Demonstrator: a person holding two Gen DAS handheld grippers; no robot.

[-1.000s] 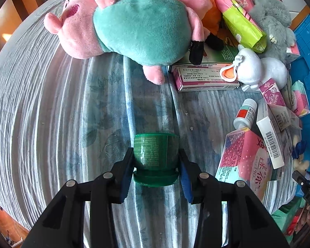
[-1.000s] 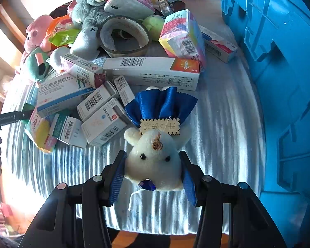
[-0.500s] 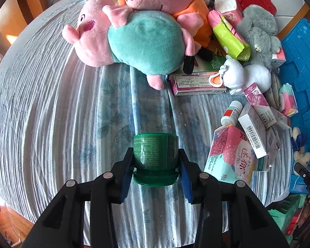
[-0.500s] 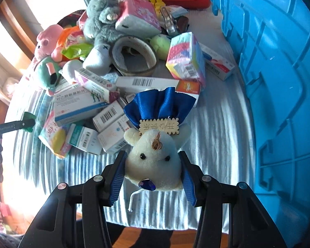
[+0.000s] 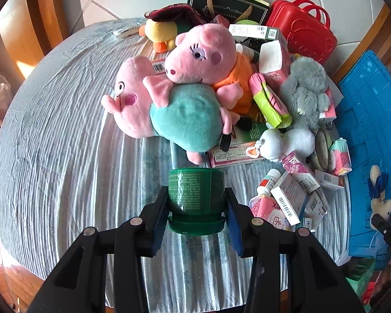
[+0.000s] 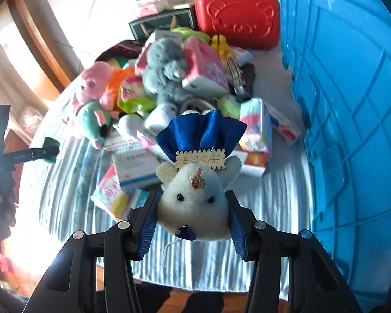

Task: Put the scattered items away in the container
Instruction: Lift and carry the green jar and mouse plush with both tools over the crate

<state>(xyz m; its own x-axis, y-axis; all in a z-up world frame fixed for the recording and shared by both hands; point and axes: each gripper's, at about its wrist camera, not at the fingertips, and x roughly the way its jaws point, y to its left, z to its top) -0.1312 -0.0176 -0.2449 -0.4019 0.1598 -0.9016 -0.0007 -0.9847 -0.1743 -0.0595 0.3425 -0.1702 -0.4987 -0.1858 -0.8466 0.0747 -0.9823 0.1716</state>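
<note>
The green jar (image 5: 196, 193) sat inverted, lid toward the camera, clamped between blue pads above the striped cloth. The white plush mouse (image 6: 195, 203), with blue satin dress and wooden tag, was gripped at the head. The blue crate (image 6: 352, 130) stood at right, beside the clutter

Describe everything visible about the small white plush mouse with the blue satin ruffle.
The small white plush mouse with the blue satin ruffle is cream-white and fuzzy, with round ears, black bead eyes, a blue gem nose, a brown thread tuft on its forehead and a loose white string at its chin. A scalloped wooden tag with characters lies below the pleated ruffle. The right gripper clamps its head between blue ribbed pads, face toward the camera, above the striped tablecloth, beside the blue plastic crate.
</note>
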